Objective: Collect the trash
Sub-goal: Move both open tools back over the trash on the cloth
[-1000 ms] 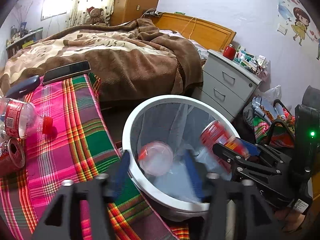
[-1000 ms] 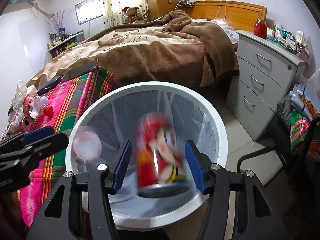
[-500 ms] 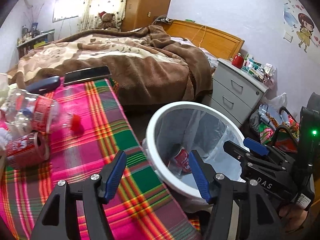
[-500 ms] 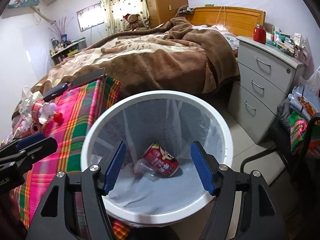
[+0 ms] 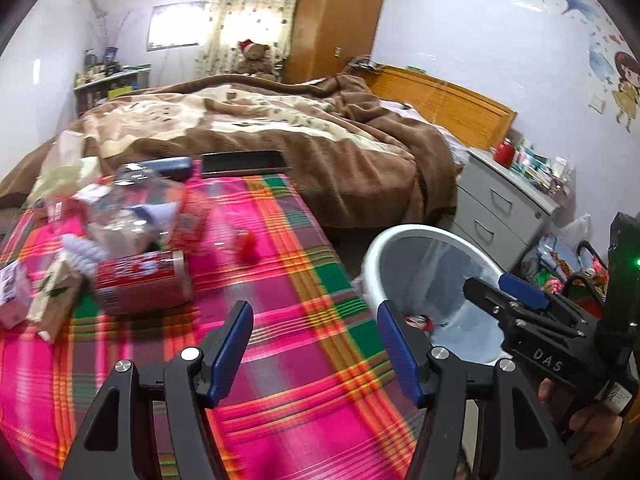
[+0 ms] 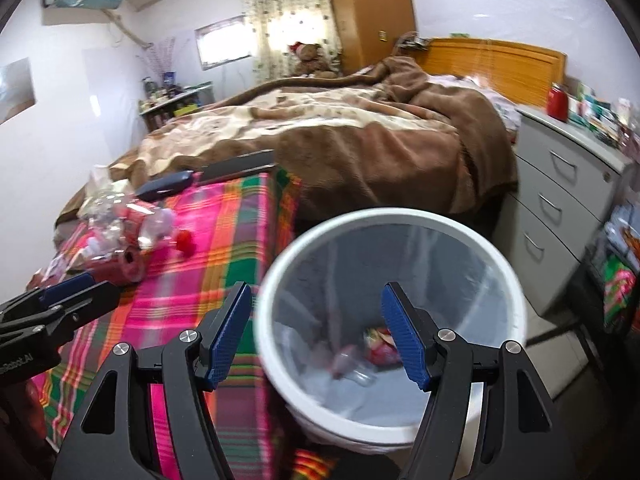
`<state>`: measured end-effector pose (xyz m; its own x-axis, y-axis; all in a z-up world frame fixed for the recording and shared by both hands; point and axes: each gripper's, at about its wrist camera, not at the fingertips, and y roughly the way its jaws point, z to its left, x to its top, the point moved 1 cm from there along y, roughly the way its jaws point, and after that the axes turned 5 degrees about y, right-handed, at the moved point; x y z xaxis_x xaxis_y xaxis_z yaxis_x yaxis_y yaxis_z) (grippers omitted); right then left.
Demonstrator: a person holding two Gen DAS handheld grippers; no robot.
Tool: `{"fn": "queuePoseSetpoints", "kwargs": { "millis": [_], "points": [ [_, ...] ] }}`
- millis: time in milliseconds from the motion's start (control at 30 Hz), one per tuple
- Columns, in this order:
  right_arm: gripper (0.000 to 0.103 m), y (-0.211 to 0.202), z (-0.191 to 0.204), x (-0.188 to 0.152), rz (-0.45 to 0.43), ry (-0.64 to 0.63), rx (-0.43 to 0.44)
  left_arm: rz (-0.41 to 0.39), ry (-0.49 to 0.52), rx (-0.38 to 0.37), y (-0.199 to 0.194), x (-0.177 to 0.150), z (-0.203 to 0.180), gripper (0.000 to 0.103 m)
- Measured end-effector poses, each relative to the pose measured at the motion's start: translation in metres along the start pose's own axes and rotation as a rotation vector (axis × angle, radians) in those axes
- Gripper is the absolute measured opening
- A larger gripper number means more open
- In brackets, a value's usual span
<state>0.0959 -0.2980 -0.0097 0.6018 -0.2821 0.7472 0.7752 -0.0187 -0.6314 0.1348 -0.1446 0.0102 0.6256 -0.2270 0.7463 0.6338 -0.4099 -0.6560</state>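
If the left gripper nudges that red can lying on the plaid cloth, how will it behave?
The red can lies on its side on the plaid cloth, so a sideways push would probably roll it. It looks like an empty drink can, likely light and easily dented by a hard squeeze. Its smooth wall may slip between the pads of the open left gripper.

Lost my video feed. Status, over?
Left tool open, empty, over the plaid cloth. Right tool just opened, empty, above the bin. Red can still on the cloth. Nothing blocking.
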Motion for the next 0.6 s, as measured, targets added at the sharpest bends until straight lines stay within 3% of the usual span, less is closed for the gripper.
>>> {"fn": "queuePoseSetpoints", "kwargs": {
  "millis": [500,600],
  "points": [
    [0.069,0.03,0.08,0.004,0.027,-0.128,0.134,-0.03,-0.137,0.207,-0.042,-0.024,0.115,0.064],
    [0.069,0.036,0.095,0.009,0.027,-0.166,0.146,-0.033,-0.181,0.222,-0.047,-0.024,0.138,0.064]
  ]
}}
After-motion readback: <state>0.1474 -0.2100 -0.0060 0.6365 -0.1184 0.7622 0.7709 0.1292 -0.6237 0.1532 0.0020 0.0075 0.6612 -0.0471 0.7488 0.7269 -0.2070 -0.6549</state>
